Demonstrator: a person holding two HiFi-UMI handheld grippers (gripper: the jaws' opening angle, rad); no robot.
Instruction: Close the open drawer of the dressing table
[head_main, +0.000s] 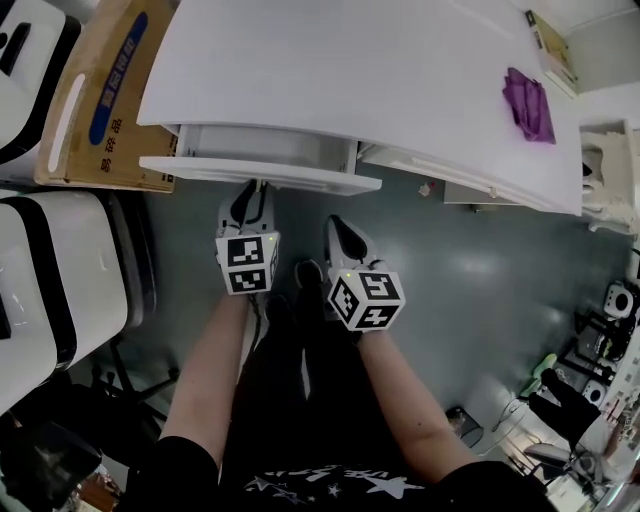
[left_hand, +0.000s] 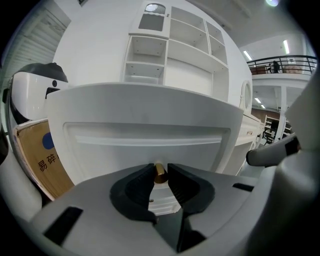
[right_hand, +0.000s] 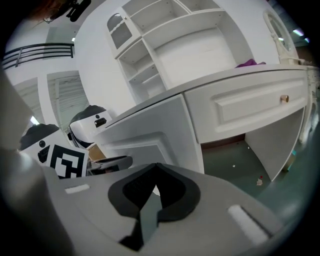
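Note:
The white dressing table (head_main: 380, 70) has its left drawer (head_main: 300, 177) pulled out, the front panel facing me. My left gripper (head_main: 252, 188) reaches up to the middle of that panel. In the left gripper view its jaws are closed on the drawer's small brass knob (left_hand: 159, 173), which sits between the pad tips against the panel (left_hand: 145, 142). My right gripper (head_main: 340, 226) hangs just below the drawer's right end, apart from it. Its jaws (right_hand: 155, 168) meet at the tips with nothing between them, and the drawer's corner (right_hand: 150, 140) lies just ahead.
A closed drawer with a brass knob (right_hand: 284, 99) is to the right. A purple cloth (head_main: 530, 105) lies on the tabletop. A cardboard box (head_main: 100, 95) leans at the left beside white-and-black chairs (head_main: 60, 290). Shelves (left_hand: 175, 60) rise behind the table.

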